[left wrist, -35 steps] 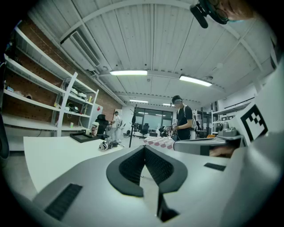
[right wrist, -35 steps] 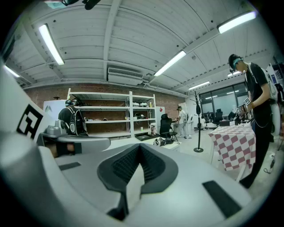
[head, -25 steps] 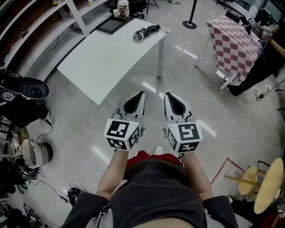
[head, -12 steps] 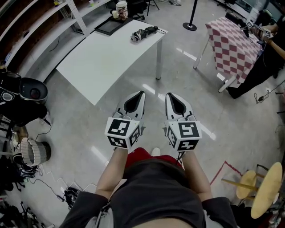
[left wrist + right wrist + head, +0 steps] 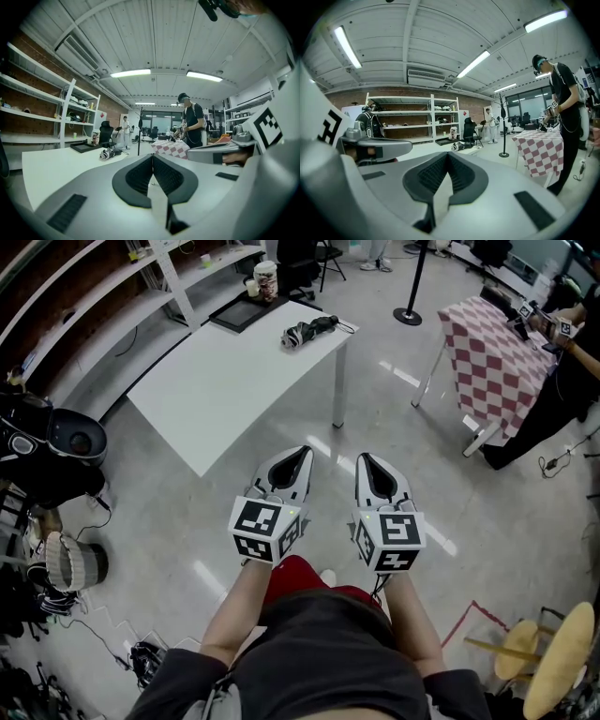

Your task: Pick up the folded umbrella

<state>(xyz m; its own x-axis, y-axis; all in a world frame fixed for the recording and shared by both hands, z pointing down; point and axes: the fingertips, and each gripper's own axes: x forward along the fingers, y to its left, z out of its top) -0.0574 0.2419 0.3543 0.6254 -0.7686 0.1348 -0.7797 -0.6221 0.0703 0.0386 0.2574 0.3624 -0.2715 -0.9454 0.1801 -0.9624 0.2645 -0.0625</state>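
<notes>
Jaws are sitting pressed together and empty on the left gripper point(image 5: 300, 456) and right gripper point(image 5: 365, 461), mid-frame, since the umbrella point(image 5: 307, 331) is lying well apart at upper centre, near the table point(image 5: 225, 381) corner

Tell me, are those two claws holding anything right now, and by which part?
Nothing is held. The left gripper and the right gripper both have their jaws shut and empty. The folded umbrella lies untouched on the white table ahead.
</notes>
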